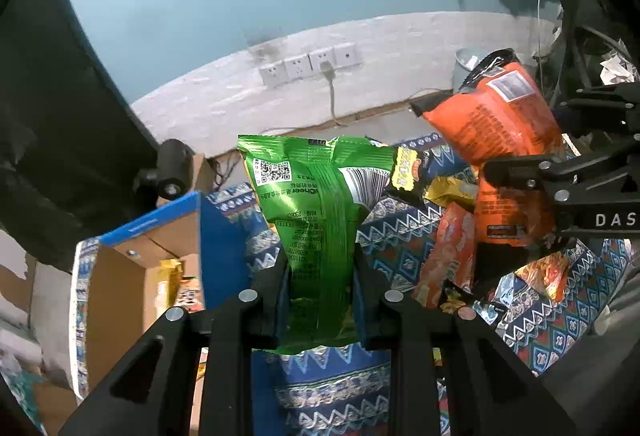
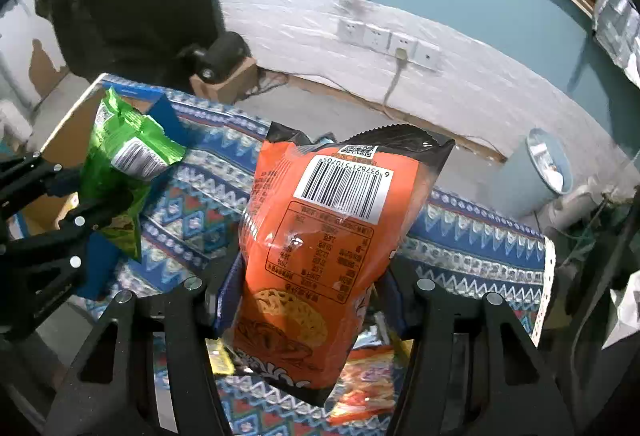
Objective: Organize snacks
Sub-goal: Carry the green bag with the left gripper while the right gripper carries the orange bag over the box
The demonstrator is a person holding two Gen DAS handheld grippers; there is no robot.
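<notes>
We are looking at a table spread with a blue patterned cloth. Taking the cardboard box sitting at its left end as our mark, a heap of snack packets is lying on the cloth well to the right of it, and bare cloth is stretching between box and heap.

Cardboard box left on patterned cloth, snack packets inside, loose packet pile right, wall sockets behind, bin far right
</notes>
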